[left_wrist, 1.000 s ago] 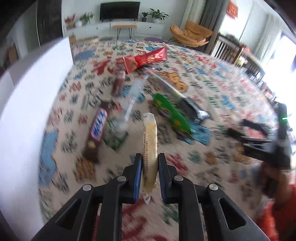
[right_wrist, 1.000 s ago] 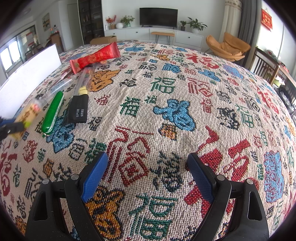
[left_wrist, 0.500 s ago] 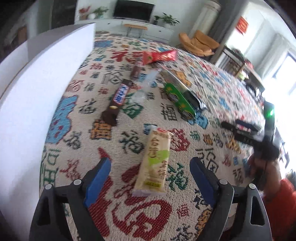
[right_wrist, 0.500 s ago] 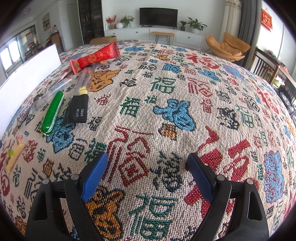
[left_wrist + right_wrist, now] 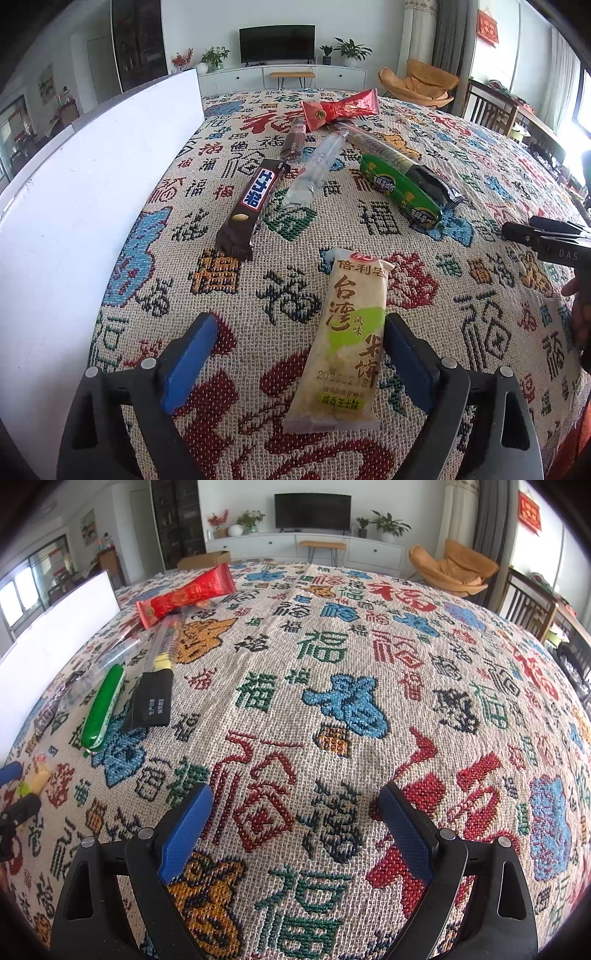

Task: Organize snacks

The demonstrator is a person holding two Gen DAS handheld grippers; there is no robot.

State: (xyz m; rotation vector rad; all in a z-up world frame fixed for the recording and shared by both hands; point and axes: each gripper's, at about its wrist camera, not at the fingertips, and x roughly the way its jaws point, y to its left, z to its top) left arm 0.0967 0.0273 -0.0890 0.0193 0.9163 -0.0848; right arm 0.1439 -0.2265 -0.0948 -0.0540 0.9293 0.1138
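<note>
Rice cracker pack (image 5: 347,347) lies flat between opening left gripper (image 5: 295,354) fingers

Both the left gripper (image 5: 295,354) and right gripper (image 5: 295,830) have black triangular-cutout frames, silver screws and 2 blue textured pads.

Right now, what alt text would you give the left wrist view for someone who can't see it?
The left claw, jaws opening, sits over a yellow rice cracker packet lying loose on a patterned tablecloth. Beyond lie a brown chocolate bar, a clear wrapper, a green packet and a red packet.
</note>
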